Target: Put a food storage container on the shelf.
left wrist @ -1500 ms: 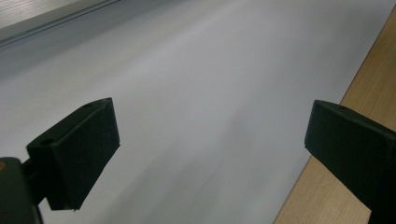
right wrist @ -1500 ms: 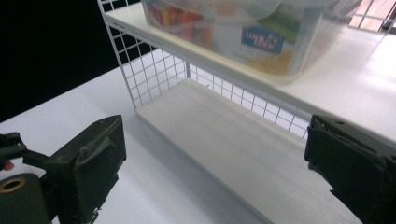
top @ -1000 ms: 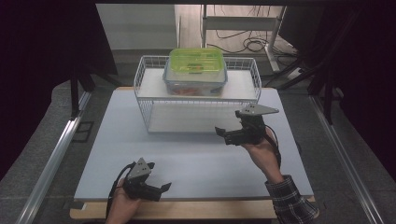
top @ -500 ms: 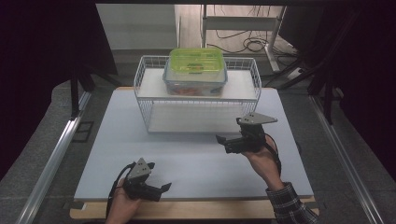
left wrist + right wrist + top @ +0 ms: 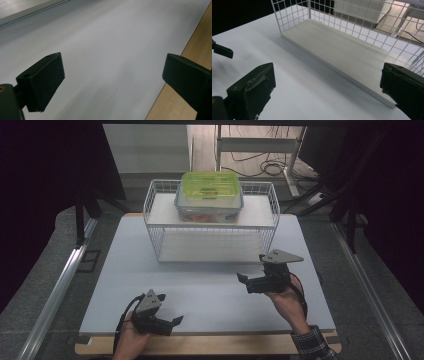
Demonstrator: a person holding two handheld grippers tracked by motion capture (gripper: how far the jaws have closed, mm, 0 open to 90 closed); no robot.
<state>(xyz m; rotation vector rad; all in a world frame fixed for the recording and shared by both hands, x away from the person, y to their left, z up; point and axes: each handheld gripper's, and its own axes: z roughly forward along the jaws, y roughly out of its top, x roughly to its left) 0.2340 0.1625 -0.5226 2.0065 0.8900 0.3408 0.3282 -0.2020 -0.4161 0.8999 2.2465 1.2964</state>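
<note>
A clear container with a green lid (image 5: 209, 195) sits on the top shelf of a white wire rack (image 5: 159, 215) at the back of the white table mat (image 5: 200, 285). My right gripper (image 5: 243, 283) hovers in front of the rack's right half, jaws pointing left, open and empty. In the right gripper view the jaws (image 5: 327, 85) stand wide apart, facing the rack's bare lower shelf (image 5: 342, 47). My left gripper (image 5: 176, 321) rests near the mat's front edge, open with nothing in it. In the left gripper view its jaws (image 5: 112, 75) frame bare mat.
A wooden board edge (image 5: 190, 45) runs along the mat's near side. Metal rails (image 5: 60, 285) flank the table on the left and right. One jaw of the left gripper (image 5: 222, 51) shows at the left of the right gripper view.
My right gripper has drawn back from the rack toward the person and dropped lower. The left gripper has stayed put.
</note>
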